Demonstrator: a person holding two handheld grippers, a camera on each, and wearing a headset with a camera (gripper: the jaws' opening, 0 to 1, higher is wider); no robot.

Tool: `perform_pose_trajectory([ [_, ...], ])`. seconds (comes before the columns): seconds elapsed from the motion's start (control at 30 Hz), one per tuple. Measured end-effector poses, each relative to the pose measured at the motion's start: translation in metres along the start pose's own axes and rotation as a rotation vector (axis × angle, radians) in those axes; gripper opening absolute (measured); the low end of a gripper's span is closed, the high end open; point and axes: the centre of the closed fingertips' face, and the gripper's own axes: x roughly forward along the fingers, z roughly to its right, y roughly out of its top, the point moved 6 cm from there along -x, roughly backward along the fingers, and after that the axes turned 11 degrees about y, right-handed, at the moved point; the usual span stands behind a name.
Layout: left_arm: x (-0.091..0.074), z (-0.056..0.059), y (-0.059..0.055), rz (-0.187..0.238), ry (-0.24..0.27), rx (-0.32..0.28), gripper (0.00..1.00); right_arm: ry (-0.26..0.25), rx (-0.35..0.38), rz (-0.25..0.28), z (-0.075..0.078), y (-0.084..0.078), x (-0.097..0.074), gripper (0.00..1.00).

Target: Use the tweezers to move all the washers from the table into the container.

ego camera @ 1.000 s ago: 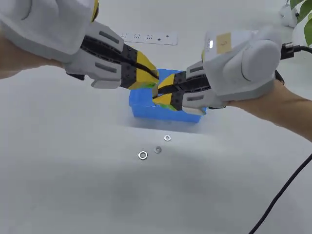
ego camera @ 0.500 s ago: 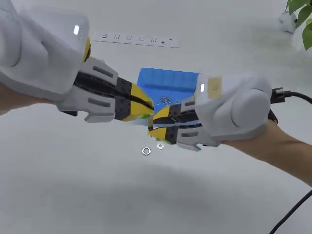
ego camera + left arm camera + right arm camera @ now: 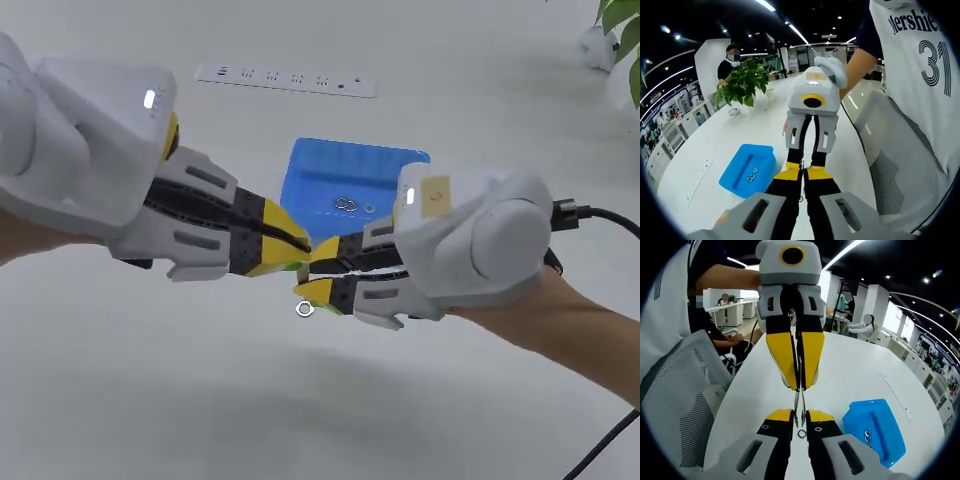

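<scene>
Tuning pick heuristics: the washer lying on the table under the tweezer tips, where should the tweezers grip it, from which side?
Probably its band: one tip of the tweezers into the hole of the washer, the other outside the rim, coming steeply from above. It lies flat on the table, so its thin edge offers little to pinch; the hole does.

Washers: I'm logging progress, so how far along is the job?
Done: at least two washers lie in the blue container. In hand: the left gripper and right gripper hold the tweezers, tips just above one loose washer on the table. Left: that washer, apparently not yet gripped; others may hide beneath the grippers.
</scene>
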Motion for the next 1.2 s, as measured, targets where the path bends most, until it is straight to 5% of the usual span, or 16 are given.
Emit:
perform_pose_trajectory([
  [0.47, 0.003, 0.012, -0.020, -0.034, -0.014, -0.029, 0.06, 0.027, 0.007, -0.042, -0.009, -0.015, 0.013, 0.11],
  [1.2, 0.017, -0.001, -0.035, -0.059, -0.012, -0.053, 0.06, 0.008, 0.065, -0.031, 0.006, -0.029, 0.021, 0.12],
])
